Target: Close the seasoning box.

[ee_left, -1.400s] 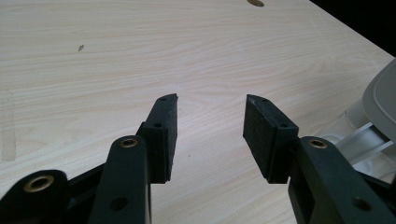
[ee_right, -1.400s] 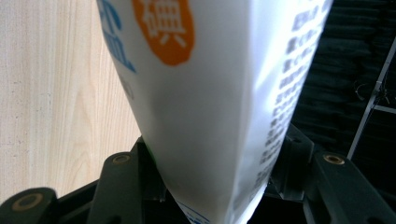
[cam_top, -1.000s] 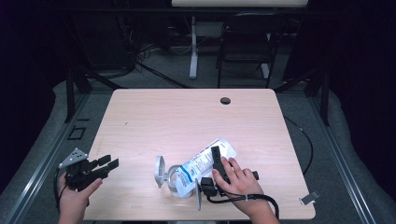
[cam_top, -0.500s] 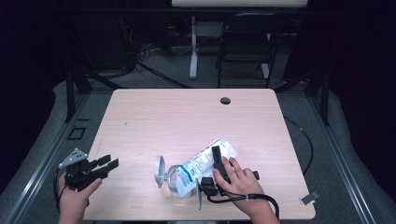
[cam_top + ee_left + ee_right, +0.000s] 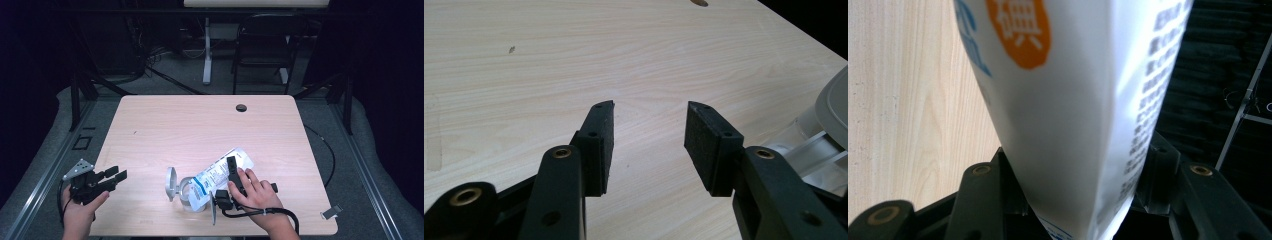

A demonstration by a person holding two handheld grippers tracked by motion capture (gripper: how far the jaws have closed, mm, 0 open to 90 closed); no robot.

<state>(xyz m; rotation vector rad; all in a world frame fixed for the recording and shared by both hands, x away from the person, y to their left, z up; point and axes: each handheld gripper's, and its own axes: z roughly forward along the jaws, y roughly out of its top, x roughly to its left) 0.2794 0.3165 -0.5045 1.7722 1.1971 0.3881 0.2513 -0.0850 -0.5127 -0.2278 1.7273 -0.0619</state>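
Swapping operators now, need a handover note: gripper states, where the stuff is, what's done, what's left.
Left gripper: open, holding nothing, at the table's near left corner.
Right gripper: shut on the white pouch, which sits squeezed between its jaws in the right gripper view.
Pouch lies tilted, its lower end at the mouth of the clear jar; the jar's hinged lid stands open.
Done: pouch gripped, lid open.
Left: probably getting the pouch or its contents into the jar, then closing the lid.

A white pouch (image 5: pixel 1068 110) with an orange badge and blue print rises between the right gripper (image 5: pixel 1075 200) jaws, pinched at both sides. The pale wooden desk (image 5: pixel 908 100) lies to its left.
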